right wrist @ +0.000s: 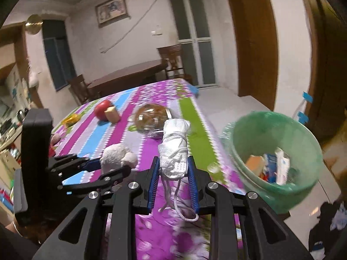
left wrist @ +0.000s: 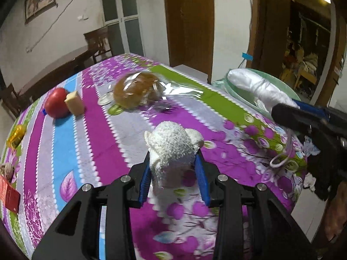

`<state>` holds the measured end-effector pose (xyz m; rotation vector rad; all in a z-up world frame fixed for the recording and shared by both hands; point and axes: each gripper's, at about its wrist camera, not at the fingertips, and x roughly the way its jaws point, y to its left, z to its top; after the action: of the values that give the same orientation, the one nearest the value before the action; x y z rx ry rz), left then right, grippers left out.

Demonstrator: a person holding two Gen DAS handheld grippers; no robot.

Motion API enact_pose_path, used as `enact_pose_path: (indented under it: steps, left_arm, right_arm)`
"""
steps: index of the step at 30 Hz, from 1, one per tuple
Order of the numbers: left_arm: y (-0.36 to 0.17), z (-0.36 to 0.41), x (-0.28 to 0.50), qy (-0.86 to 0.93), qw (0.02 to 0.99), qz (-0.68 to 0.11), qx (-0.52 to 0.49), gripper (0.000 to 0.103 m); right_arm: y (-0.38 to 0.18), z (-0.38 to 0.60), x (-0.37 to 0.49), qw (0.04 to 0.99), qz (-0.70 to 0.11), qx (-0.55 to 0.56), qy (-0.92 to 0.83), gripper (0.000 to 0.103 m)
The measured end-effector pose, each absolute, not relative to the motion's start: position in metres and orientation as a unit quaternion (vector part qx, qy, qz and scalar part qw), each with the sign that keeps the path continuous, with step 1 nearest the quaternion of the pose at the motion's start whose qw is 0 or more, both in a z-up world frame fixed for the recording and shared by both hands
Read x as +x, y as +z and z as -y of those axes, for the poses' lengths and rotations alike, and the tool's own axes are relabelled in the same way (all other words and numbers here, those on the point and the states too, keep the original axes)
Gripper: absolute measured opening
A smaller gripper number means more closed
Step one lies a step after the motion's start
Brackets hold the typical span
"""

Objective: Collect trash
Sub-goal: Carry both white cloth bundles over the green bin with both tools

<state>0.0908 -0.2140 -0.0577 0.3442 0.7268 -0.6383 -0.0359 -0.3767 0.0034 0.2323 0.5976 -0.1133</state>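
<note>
My left gripper [left wrist: 173, 171] is shut on a crumpled white tissue wad [left wrist: 173, 147], held just above the flowered tablecloth [left wrist: 97, 140]; the wad also shows in the right wrist view [right wrist: 117, 155]. My right gripper [right wrist: 173, 173] is shut on a rolled white face mask [right wrist: 174, 147] with loose ear loops hanging. The mask also shows in the left wrist view [left wrist: 256, 86], in front of the green-lined trash bin [left wrist: 236, 91]. The bin [right wrist: 249, 130] stands off the table's right edge and holds several cartons and scraps.
A wrapped bread bun [left wrist: 136, 90], a red apple [left wrist: 56, 106] with a cheese block [left wrist: 74, 103], a gold wrapper [left wrist: 16, 135] and a red packet [left wrist: 8, 192] lie on the table. A dark table and chairs [right wrist: 130, 75] stand behind.
</note>
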Motion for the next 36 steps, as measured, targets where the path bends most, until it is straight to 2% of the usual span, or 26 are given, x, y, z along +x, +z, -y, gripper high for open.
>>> enact_pose_path:
  steps: [9,20,36]
  left_arm:
    - [-0.053,0.233,0.088,-0.316,0.870,-0.339,0.169,0.036]
    - [-0.030,0.282,0.102,-0.324,0.871,-0.310,0.199,0.036]
    - [-0.005,0.372,0.091,-0.367,0.863,-0.251,0.241,0.036]
  right_arm:
    - [0.005,0.407,-0.051,0.948,-0.271,0.136,-0.094,0.027]
    - [0.033,0.453,-0.062,0.950,-0.254,0.108,-0.147,0.027]
    - [0.039,0.541,-0.060,0.926,-0.302,0.079,-0.213,0.027]
